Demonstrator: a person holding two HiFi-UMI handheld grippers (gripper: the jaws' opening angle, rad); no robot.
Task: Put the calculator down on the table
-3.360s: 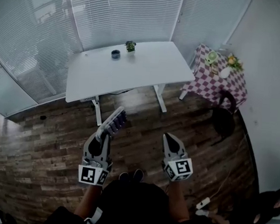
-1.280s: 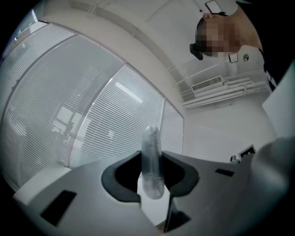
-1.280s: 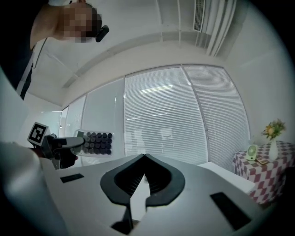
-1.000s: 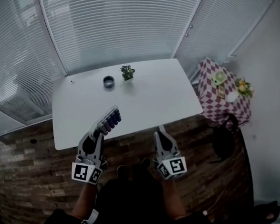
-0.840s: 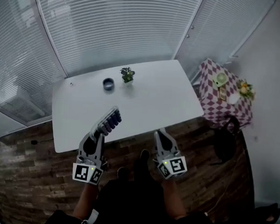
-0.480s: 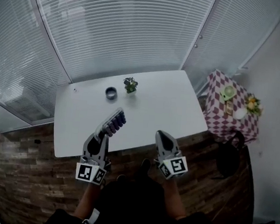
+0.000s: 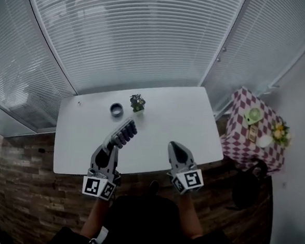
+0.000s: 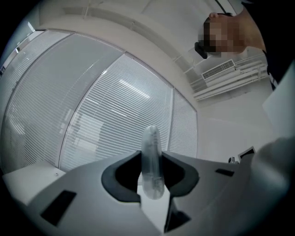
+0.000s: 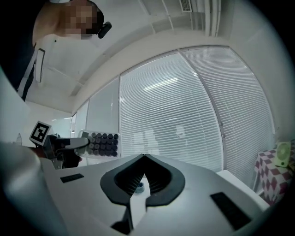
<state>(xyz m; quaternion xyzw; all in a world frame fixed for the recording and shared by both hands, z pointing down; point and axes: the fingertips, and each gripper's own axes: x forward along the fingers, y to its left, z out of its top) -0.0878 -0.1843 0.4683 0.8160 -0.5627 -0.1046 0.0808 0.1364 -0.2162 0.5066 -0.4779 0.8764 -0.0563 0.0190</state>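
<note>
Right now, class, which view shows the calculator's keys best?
The right gripper view: the calculator faces it, key rows distinct. The head view shows it small and slanted in the left tongs; the left gripper view shows only its edge.

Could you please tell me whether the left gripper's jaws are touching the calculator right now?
Touching. The left gripper view shows the calculator edge-on, pinched between both jaws of the left gripper.

My left claw and right claw are grey, each carrying a cube of black-and-white squares. The calculator is pale and clear with dark purple keys. The bench is white, the floor brown planks, the cloth pink-and-white checks.
</note>
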